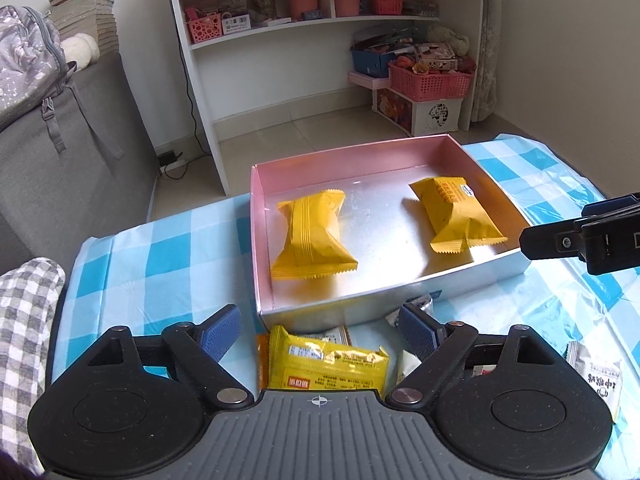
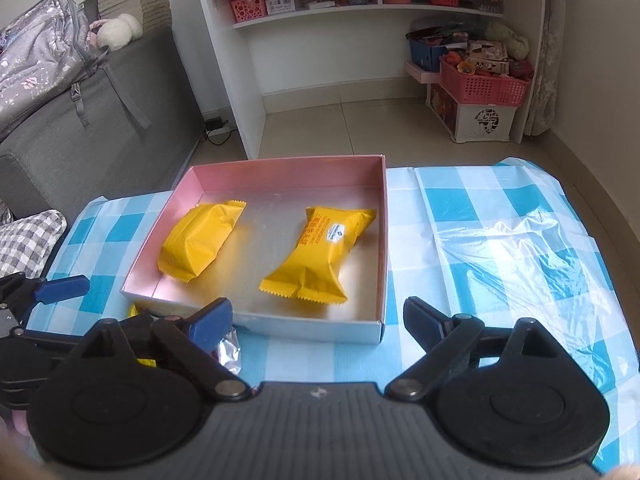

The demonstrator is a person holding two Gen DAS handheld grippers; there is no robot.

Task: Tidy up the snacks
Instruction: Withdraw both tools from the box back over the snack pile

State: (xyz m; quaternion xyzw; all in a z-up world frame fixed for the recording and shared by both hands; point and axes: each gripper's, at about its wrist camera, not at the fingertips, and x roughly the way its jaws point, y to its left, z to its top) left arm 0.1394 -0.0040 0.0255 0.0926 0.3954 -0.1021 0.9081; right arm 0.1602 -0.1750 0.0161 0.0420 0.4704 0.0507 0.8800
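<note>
An open box (image 1: 360,152) with pink inner walls and a silver floor stands on the blue-checked tablecloth (image 1: 168,248). Two yellow snack packs lie inside it, one at the left (image 1: 312,236) and one at the right (image 1: 456,214). The same box (image 2: 288,172) and both packs (image 2: 200,240) (image 2: 320,252) show in the right wrist view. My left gripper (image 1: 320,328) is open, empty, and hovers over a loose yellow packet (image 1: 328,364) in front of the box. My right gripper (image 2: 318,316) is open and empty at the box's near edge.
A white packet (image 1: 600,380) and a silver foil wrapper (image 2: 230,350) lie loose near the box. Clear plastic film (image 2: 520,248) covers the cloth at right. A grey sofa (image 2: 100,128), a white shelf unit (image 2: 320,40) and a pink basket (image 2: 480,84) stand beyond the table.
</note>
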